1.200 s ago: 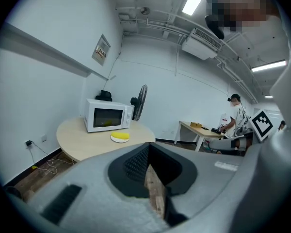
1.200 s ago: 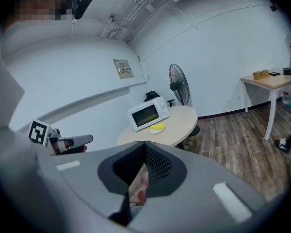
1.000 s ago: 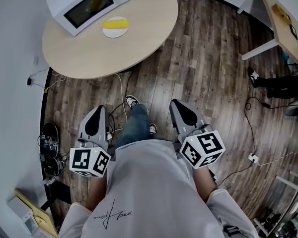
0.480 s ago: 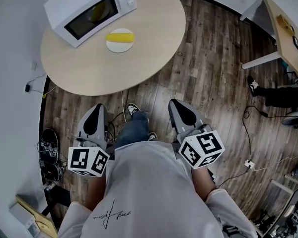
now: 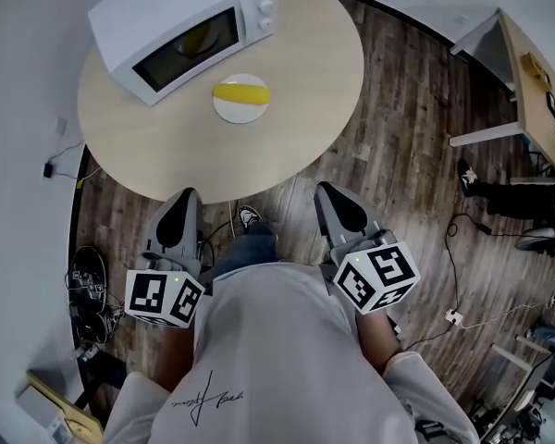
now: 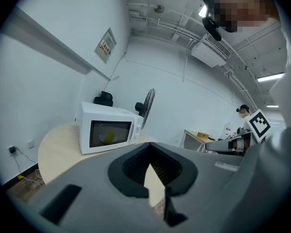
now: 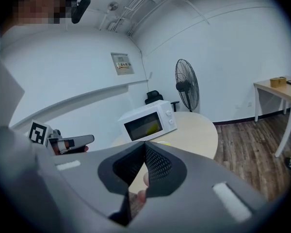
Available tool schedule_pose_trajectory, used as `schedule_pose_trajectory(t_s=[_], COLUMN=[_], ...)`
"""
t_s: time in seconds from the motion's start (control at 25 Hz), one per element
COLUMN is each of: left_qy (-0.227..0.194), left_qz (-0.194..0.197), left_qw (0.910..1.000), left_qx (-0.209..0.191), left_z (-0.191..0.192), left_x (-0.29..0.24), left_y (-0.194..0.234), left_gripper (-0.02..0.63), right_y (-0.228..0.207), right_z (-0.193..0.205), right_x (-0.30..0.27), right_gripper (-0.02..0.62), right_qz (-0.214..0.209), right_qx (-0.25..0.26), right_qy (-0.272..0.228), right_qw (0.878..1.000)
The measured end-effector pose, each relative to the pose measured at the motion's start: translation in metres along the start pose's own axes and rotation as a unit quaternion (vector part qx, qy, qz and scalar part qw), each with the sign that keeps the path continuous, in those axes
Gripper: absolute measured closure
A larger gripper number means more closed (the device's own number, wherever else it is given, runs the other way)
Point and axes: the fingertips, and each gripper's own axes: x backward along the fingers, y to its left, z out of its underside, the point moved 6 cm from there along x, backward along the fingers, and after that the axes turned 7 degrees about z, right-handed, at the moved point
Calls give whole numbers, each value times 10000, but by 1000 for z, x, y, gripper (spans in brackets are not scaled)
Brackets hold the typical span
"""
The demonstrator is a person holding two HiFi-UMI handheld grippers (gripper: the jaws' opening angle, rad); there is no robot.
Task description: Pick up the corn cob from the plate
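Observation:
A yellow corn cob (image 5: 241, 91) lies on a small white plate (image 5: 240, 109) in the middle of a round light-wood table (image 5: 305, 91), just in front of a white microwave (image 5: 180, 21). My left gripper (image 5: 183, 195) and right gripper (image 5: 327, 189) are held side by side at waist height. Their tips are at the table's near edge, well short of the plate. Both are shut with nothing in them. The left gripper view shows its jaws (image 6: 149, 147) meeting at the tips, as does the right gripper view (image 7: 144, 143). Both gripper views hide the plate behind the jaws.
The microwave (image 6: 109, 132) (image 7: 148, 121) has its door shut, with something yellow behind the glass. A standing fan (image 7: 186, 89) is past the table. A desk (image 5: 527, 72) stands at the right with another person's legs (image 5: 513, 169) beside it. Cables (image 5: 92, 280) lie on the wooden floor at the left.
The table, plate and microwave have come nearer and lower in the head view as the person walks toward them. Both grippers now reach the table's edge, still shut.

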Motion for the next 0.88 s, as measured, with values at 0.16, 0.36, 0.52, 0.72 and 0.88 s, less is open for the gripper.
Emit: schedule_pose_trajectory(t_s=[0.16,0.36,0.52,0.72,0.88], left_qy=[-48,-149,-219,-238,-237], left_qz=[-42,-103,-114,-63,-19], left_qw=[10000,9998,9995,9995,9994], left_qx=[19,96,173,219,248], left_z=[-12,-23,-27,-30,-29], left_x=[-6,-12,-16,-19,-20], left_y=[25,55,73,88,91], left_gripper=[606,606,607,607,607], right_y=[10,24,36,45,48], right_z=[-16,-33,-41,-48,-52], right_x=[-28,-64,-85,-102,-108], right_gripper=[583,583,583,583,583], right_qz=[-50,-146,-216,-248,-259], right_qx=[138,322,483,678,806], right_qy=[33,48,98,144,165], right_qw=[9999,9994,9986,9973,9963])
